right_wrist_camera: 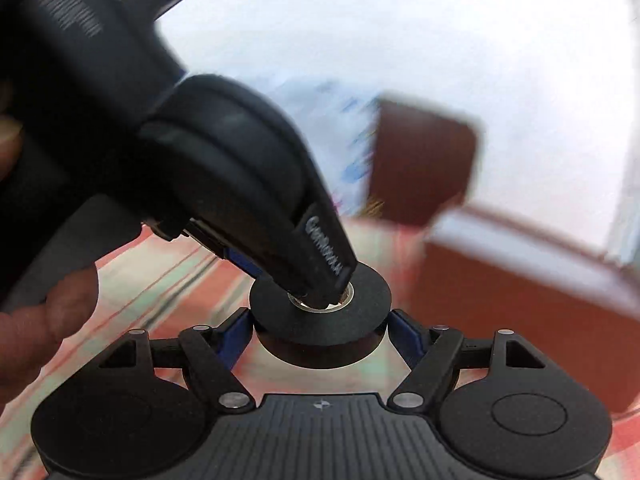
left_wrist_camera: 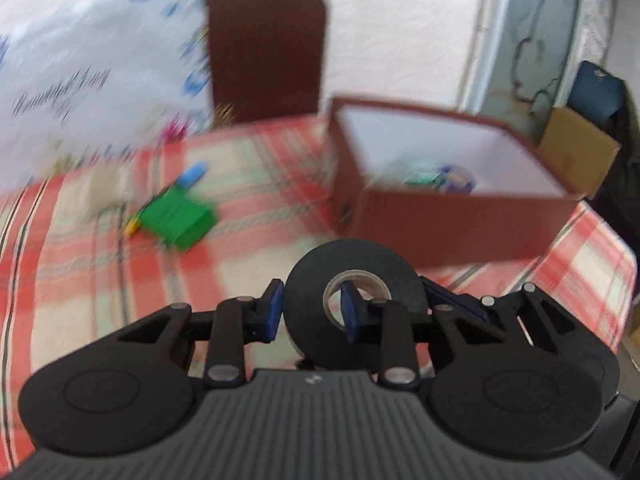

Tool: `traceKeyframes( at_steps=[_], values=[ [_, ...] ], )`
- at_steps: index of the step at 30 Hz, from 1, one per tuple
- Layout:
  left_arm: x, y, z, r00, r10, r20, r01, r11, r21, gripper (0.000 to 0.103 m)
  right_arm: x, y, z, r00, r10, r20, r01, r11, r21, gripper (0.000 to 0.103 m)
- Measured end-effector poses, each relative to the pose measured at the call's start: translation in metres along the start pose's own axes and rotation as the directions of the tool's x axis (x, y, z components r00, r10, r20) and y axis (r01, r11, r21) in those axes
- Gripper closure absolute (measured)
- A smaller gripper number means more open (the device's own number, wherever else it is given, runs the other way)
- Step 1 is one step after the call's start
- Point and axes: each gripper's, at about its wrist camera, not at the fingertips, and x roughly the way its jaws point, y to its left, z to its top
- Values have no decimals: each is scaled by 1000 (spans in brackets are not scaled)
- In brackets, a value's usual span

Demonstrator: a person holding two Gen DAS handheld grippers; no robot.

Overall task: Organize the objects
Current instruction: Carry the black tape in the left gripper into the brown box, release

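Both tools meet on one black tape roll (left_wrist_camera: 354, 300). Left tool (left_wrist_camera: 313, 309) has one blue pad against the roll's outer face and the other inside its core, pinching the ring wall, so the roll stands on edge between its fingers. Right tool (right_wrist_camera: 320, 334) stands wider, its blue pads at either side of the roll's rim (right_wrist_camera: 320, 320); whether they press it or only flank it I cannot tell (the frame is blurred). From the right wrist view, the left tool (right_wrist_camera: 316, 280) comes down from ahead into the core. Ahead and to the right of the left tool, an open brown box (left_wrist_camera: 452, 220) sits on the checked worktop (left_wrist_camera: 80, 272); ahead and left lies a green block (left_wrist_camera: 178, 220).
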Motion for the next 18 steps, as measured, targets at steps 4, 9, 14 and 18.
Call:
traceKeyframes(
  at_steps=[4,9,14,18],
  values=[
    [7,-51,40,993,-82,86,74,993,95,70,-4,-52,14,987,-144,71,143,990,19,31],
    [48,-106,72,984,-160,78,146,976,163,70,9,-113,8,961,-272,41,270,961,55,31],
    [94,-147,79,986,-156,60,138,963,232,53,38,-159,-8,933,-359,-24,360,930,72,30],
    [104,-142,84,993,-110,44,102,981,164,51,33,-158,-11,919,-394,6,394,918,52,14]
  ],
)
